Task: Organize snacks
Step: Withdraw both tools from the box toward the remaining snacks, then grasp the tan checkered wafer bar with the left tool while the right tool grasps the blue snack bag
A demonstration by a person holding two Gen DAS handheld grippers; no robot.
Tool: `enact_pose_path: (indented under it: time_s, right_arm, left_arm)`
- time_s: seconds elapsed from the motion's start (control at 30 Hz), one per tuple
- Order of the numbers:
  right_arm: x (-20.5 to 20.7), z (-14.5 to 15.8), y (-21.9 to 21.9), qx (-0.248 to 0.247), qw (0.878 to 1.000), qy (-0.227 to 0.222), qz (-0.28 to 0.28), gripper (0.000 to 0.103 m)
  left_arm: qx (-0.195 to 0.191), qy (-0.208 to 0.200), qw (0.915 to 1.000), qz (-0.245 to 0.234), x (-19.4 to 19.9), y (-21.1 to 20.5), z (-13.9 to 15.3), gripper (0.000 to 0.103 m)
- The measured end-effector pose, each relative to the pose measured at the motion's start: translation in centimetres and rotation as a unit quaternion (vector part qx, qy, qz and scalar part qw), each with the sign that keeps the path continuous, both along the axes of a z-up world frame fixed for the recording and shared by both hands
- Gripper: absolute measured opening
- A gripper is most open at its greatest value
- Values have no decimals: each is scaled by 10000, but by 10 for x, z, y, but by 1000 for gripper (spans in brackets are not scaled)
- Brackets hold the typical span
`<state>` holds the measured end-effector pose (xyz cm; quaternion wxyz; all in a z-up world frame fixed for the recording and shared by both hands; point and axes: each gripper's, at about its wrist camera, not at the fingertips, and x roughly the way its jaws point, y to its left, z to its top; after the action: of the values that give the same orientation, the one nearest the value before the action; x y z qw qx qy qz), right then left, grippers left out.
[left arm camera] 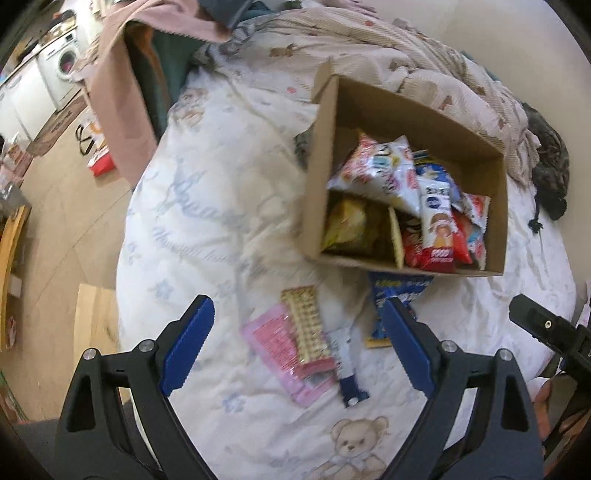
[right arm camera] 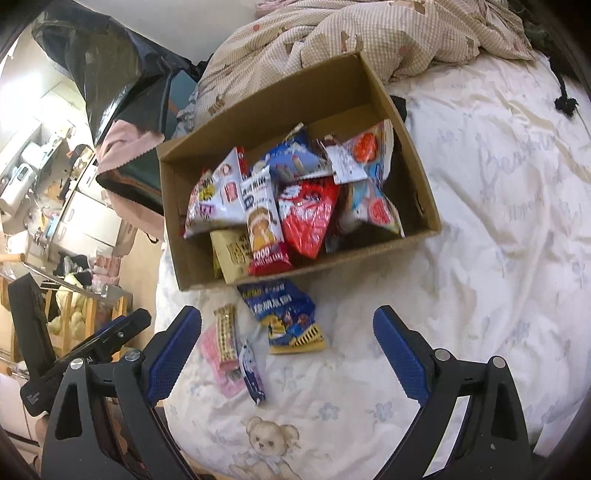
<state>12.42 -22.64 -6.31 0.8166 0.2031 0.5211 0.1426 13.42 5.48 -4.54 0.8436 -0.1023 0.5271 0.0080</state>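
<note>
An open cardboard box (left arm camera: 424, 122) (right arm camera: 280, 99) rests on the bed, full of several snack packets (left arm camera: 436, 206) (right arm camera: 291, 199). In front of it on the quilt lie a pink cracker packet (left arm camera: 295, 350) (right arm camera: 221, 354), a small dark-blue sachet (left arm camera: 349, 373) (right arm camera: 253, 376) and a blue-and-yellow snack bag (left arm camera: 397, 295) (right arm camera: 286, 314). My left gripper (left arm camera: 295, 328) hovers open above the pink packet and sachet, nothing between its blue pads. My right gripper (right arm camera: 288, 334) is open too, over the blue-and-yellow bag, holding nothing.
A white quilt (left arm camera: 207, 206) (right arm camera: 491, 206) with bear prints covers the bed. A crumpled beige blanket (left arm camera: 424, 62) (right arm camera: 369, 33) lies behind the box. Floor and furniture show beyond the bed's left edge (left arm camera: 66, 192). The other gripper's black body (left arm camera: 554, 332) (right arm camera: 74, 350) shows at each view's edge.
</note>
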Motion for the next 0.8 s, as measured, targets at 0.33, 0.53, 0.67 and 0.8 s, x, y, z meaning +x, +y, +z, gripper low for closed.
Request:
enact_pose_path:
  time_s: [0.33,0.53,0.67,0.8]
  right_arm:
    - [0,-14,-2,-3,9996,273,-92,97]
    - [3,-16,10,-16,9996,277,15,97]
    - [2,-19,15,-251,9993,241,143,97]
    - [2,-26,14,-393,9986,315,163,97]
  left_arm:
    - [232,498,9980,300,5,9,-42,90]
    - [-192,952,9953,-26,27,-15,-85,56]
    - [21,1182,9930,58,34,-18,-111,52]
    - [245,1328,9908,-93,35,-27,-120,52]
